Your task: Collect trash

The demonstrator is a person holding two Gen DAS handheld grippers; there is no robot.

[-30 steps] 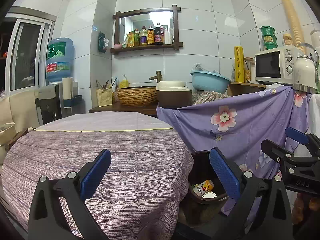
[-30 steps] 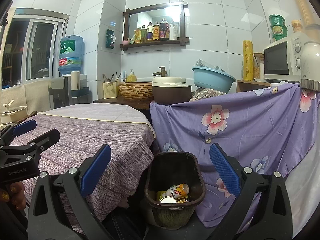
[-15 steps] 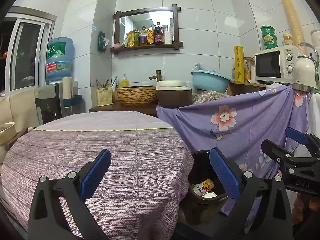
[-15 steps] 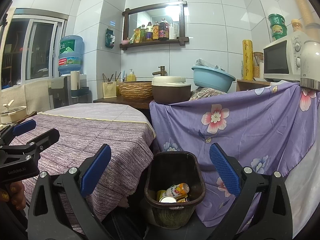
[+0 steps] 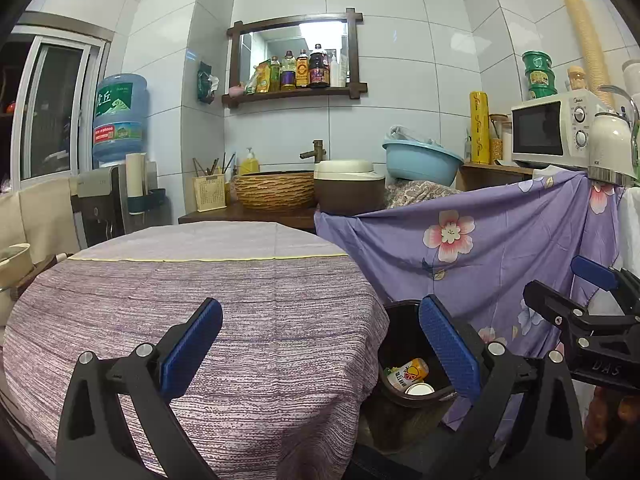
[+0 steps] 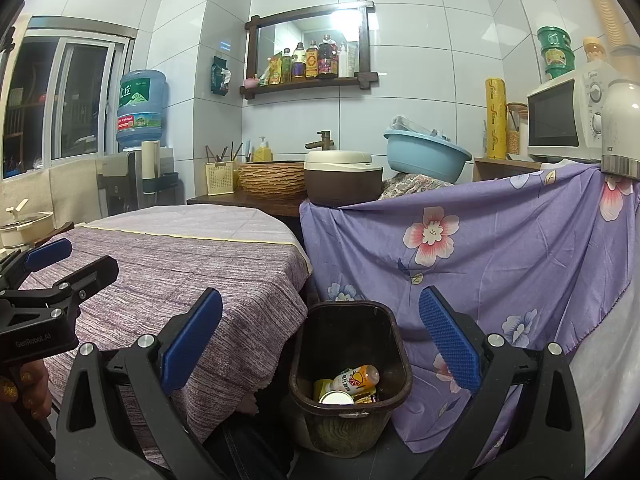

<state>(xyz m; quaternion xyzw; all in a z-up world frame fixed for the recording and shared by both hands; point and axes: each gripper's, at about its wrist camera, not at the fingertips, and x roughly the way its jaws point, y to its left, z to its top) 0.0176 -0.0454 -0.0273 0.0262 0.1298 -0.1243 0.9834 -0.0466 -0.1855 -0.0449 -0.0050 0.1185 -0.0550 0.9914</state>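
A dark brown plastic trash bin [image 6: 350, 364] stands on the floor between the round tabletop with its striped purple cloth [image 6: 192, 276] and a purple flowered sheet [image 6: 480, 256]. An orange-labelled drink bottle [image 6: 356, 378] and cans lie inside. The right hand-held gripper [image 6: 320, 344] hovers above the bin, released and empty. At its 9 o'clock, the left hand-held gripper [image 5: 320, 344] is likewise spread, holding nothing.

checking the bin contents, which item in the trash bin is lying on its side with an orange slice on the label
The bottle with the orange cap, lying across the top of the pile in the trash bin; the can beside it shows only its round silver top.
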